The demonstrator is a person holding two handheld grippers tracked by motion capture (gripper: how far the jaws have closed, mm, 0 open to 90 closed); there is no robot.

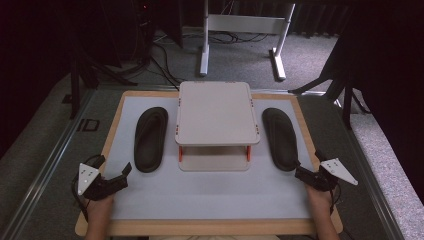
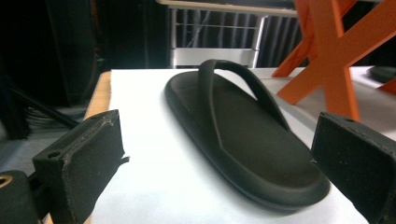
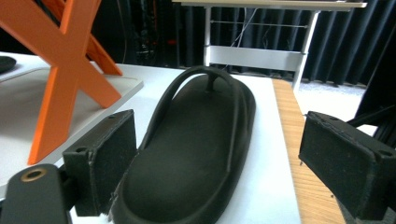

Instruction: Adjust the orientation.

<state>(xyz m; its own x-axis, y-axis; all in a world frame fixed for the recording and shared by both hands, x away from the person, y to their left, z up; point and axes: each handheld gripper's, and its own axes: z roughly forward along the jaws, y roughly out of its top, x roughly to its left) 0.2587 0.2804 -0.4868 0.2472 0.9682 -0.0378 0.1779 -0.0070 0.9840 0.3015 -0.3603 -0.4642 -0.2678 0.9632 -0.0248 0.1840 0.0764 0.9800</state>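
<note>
— Two black flip-flops, where are they?
— One flip-flop (image 1: 151,138) lies left of the two-tier stand (image 1: 216,125), the other flip-flop (image 1: 280,137) right of it, on the worktop (image 1: 210,195).
— Jaws?
— Left gripper (image 1: 125,172) and right gripper (image 1: 299,172): jaws spread wide, holding nothing.
</note>
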